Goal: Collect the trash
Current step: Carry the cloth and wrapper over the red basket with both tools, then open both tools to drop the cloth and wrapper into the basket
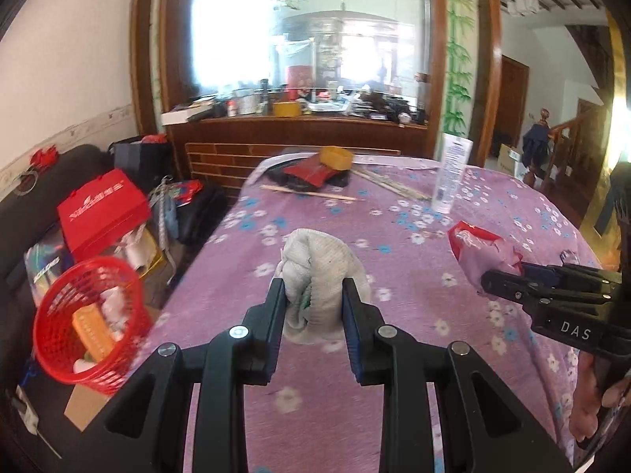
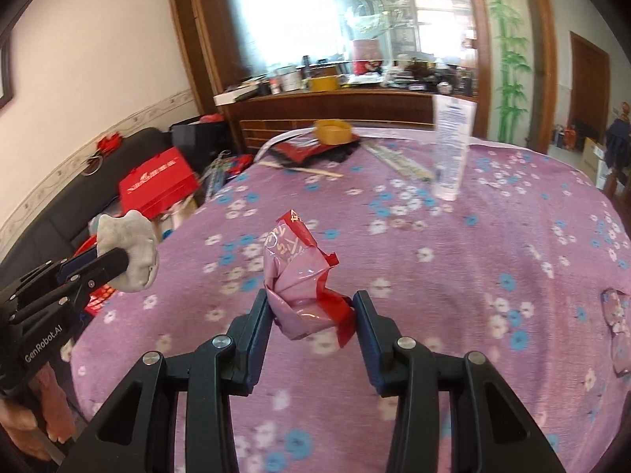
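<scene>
My left gripper [image 1: 313,289] is shut on a crumpled grey-white rag [image 1: 315,264] and holds it above the purple flowered tablecloth [image 1: 394,354]. The rag also shows in the right wrist view [image 2: 130,248], at the left gripper's [image 2: 118,262] tip. My right gripper [image 2: 311,303] is shut on a crumpled red and clear plastic wrapper [image 2: 299,276] above the table. The wrapper [image 1: 479,248] and right gripper [image 1: 497,282] also show at the right of the left wrist view. A red mesh trash basket [image 1: 86,319] with trash inside stands on the floor left of the table.
A white tube [image 1: 449,175] stands upright at the table's far side. Chopsticks [image 1: 311,193], a red packet [image 1: 309,173] and a yellow tub [image 1: 335,157] lie at the far edge. A clear wrapper [image 2: 619,327] lies at the right. A red box [image 1: 102,213] and bags crowd the sofa at the left.
</scene>
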A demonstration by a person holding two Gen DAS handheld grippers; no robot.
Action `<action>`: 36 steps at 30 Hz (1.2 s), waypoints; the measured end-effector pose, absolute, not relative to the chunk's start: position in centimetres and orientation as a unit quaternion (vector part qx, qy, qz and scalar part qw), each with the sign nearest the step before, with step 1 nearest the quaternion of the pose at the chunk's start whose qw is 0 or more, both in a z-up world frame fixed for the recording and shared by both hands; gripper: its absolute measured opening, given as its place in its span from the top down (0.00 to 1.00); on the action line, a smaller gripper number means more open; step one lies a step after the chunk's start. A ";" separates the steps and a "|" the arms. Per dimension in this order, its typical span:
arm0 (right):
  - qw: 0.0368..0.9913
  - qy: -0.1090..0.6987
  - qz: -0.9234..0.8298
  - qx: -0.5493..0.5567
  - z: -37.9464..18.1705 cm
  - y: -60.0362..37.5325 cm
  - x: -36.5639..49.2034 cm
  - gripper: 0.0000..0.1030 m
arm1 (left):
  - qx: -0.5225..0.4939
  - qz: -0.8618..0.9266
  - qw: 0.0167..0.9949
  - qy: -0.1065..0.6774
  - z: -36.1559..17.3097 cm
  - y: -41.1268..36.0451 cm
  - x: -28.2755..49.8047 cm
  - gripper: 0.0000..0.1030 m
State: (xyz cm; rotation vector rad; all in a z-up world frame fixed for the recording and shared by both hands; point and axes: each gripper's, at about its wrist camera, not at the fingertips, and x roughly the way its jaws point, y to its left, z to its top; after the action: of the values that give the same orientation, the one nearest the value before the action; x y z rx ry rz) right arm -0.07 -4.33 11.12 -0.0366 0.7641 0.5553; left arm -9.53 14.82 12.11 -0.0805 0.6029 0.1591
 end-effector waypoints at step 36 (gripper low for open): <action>0.790 0.395 0.469 -0.029 11.3 25.4 -0.4 0.32 | -0.154 0.268 0.906 0.288 8.0 39.6 -17.5 0.23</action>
State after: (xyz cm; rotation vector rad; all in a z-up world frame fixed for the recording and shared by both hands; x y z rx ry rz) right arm -0.40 25.44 11.32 -0.0619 0.8503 1.0089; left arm -17.47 39.64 7.98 -0.3173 0.5943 0.5535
